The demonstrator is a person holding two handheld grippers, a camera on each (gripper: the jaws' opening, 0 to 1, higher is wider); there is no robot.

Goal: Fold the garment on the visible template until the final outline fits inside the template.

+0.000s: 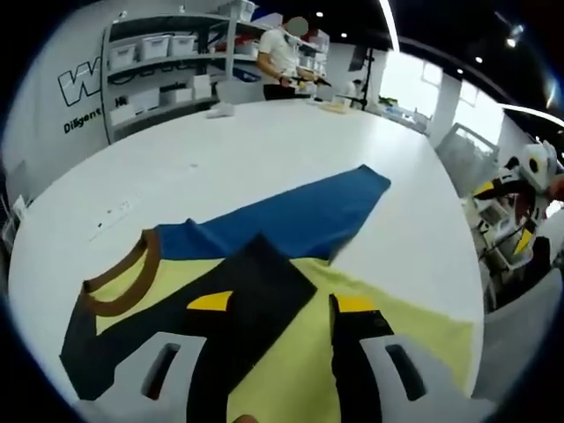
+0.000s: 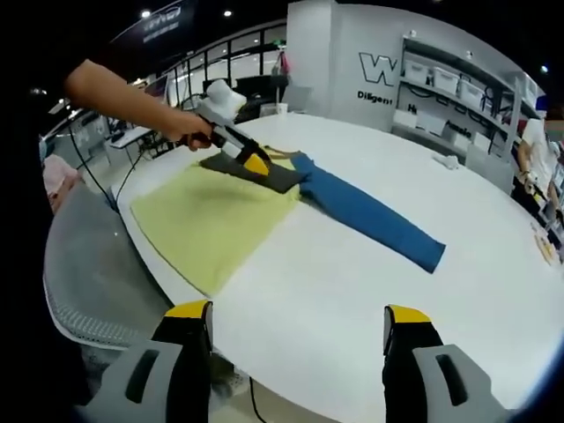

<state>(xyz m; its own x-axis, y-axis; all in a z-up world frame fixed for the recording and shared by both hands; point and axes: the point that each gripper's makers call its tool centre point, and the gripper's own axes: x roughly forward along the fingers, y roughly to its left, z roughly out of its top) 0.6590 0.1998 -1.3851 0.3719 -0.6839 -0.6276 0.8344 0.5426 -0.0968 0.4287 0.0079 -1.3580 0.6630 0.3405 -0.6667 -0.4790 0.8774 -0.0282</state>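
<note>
A shirt with a yellow body (image 1: 291,352) lies flat on the white table (image 1: 264,150). Its blue sleeve (image 1: 300,216) stretches out straight, and a brown collar (image 1: 132,278) shows at the left. The black sleeve (image 1: 264,282) is folded over the yellow body. My left gripper (image 1: 284,303) hovers right over that sleeve with its jaws apart, one on each side of the fabric. From the right gripper view, the left gripper (image 2: 256,163) rests on the black sleeve (image 2: 264,176), beside the blue sleeve (image 2: 370,216). My right gripper (image 2: 298,313) is open and holds nothing, just off the table's near edge.
A person's bare arm (image 2: 123,97) holds the left gripper. A grey mesh chair (image 2: 88,282) stands by the table's near edge. Shelves with white bins (image 1: 167,53) and a standing person (image 1: 282,57) are beyond the far side. Bare table surface (image 2: 352,308) surrounds the shirt.
</note>
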